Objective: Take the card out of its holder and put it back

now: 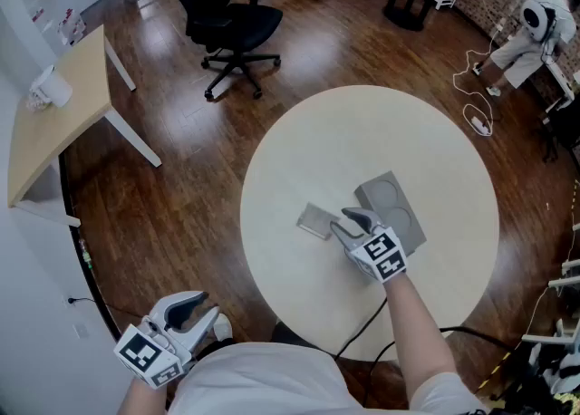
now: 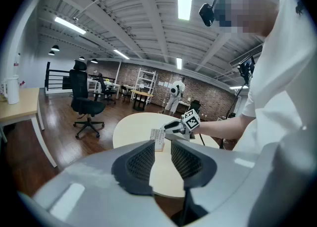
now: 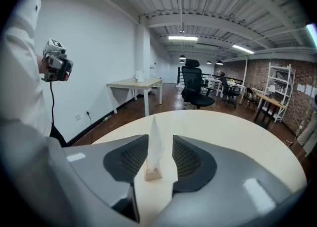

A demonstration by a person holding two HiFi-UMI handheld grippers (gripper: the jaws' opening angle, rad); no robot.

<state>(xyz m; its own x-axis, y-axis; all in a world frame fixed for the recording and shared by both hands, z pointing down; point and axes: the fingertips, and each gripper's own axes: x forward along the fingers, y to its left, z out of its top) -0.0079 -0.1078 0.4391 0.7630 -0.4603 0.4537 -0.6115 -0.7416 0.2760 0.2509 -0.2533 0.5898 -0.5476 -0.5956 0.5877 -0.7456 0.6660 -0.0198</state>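
A pale card (image 3: 155, 139) stands edge-on in a small wooden holder (image 3: 153, 173) on the round cream table (image 1: 426, 150). In the head view the card (image 1: 316, 220) sits left of the table's middle. My right gripper (image 1: 350, 221) is just to its right with its tips close to it. In the right gripper view the card rises in the gap between the open jaws of my right gripper (image 3: 161, 157), and the pads do not press on it. My left gripper (image 1: 194, 307) hangs off the table at the lower left, open and empty. From the left gripper view (image 2: 162, 159) the card (image 2: 158, 138) shows far off.
A grey block with two round recesses (image 1: 396, 207) lies right behind my right gripper. A black office chair (image 1: 227, 19) stands beyond the table. A wooden desk (image 1: 54, 114) is at the left. A white robot (image 1: 535, 33) and a floor cable (image 1: 476, 87) are at the far right.
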